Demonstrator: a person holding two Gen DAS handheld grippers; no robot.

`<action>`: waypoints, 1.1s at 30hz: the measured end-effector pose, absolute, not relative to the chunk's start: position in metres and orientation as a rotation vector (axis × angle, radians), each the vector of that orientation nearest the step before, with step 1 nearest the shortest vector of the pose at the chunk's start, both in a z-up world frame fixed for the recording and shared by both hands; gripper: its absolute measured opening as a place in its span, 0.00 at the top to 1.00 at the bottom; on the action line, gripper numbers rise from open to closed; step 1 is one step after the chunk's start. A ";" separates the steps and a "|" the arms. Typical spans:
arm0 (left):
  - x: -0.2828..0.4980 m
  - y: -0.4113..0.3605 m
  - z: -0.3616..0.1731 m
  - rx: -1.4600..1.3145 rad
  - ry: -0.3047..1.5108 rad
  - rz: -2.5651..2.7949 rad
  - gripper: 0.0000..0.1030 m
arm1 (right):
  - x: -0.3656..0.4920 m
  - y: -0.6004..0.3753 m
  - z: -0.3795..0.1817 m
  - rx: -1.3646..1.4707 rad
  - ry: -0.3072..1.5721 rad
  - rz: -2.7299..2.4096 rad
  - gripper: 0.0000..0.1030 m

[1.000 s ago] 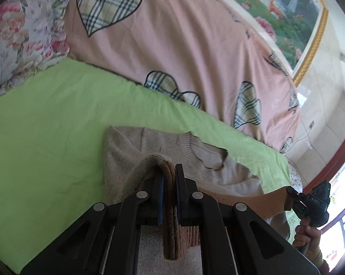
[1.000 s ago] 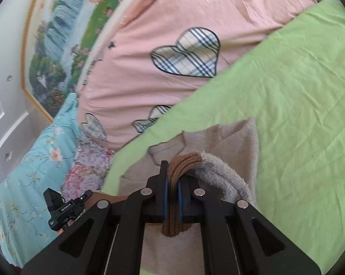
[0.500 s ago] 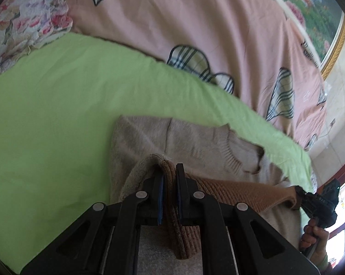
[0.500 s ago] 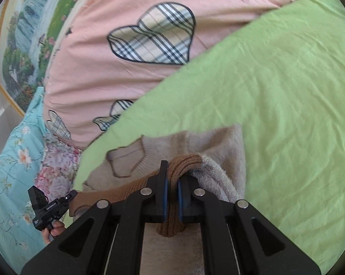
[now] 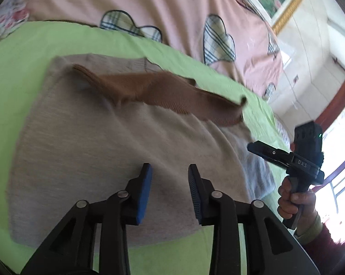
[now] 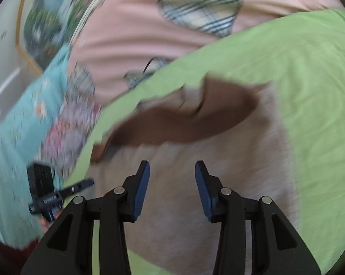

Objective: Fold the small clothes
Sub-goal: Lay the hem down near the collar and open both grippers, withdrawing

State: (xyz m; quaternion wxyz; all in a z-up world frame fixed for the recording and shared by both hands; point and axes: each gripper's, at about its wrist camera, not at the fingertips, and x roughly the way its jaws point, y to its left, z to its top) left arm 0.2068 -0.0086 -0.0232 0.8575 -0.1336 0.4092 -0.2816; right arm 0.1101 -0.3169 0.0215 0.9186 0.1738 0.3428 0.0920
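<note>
While the beige sweater (image 5: 117, 151) lies doubled over on the green sheet (image 5: 14, 73), brown ribbed hem (image 5: 163, 91) near the collar end, left gripper (image 5: 170, 183) and right gripper (image 6: 172, 183) hover wide apart, empty. Soft, light, floppy knit; probably best pinched at a side edge.

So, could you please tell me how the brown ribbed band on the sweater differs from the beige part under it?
The brown band is darker and ribbed, while the beige body is pale with a finer, smoother knit. The brown band is a narrow strip lying across the top, whereas the beige body spreads wide over the green sheet. Both belong to the same sweater and lie loose, with the left gripper and right gripper open above them.
</note>
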 end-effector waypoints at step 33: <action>0.175 0.093 -0.028 -0.551 0.822 -0.278 0.64 | 0.076 -0.338 0.014 0.536 0.640 -0.106 0.51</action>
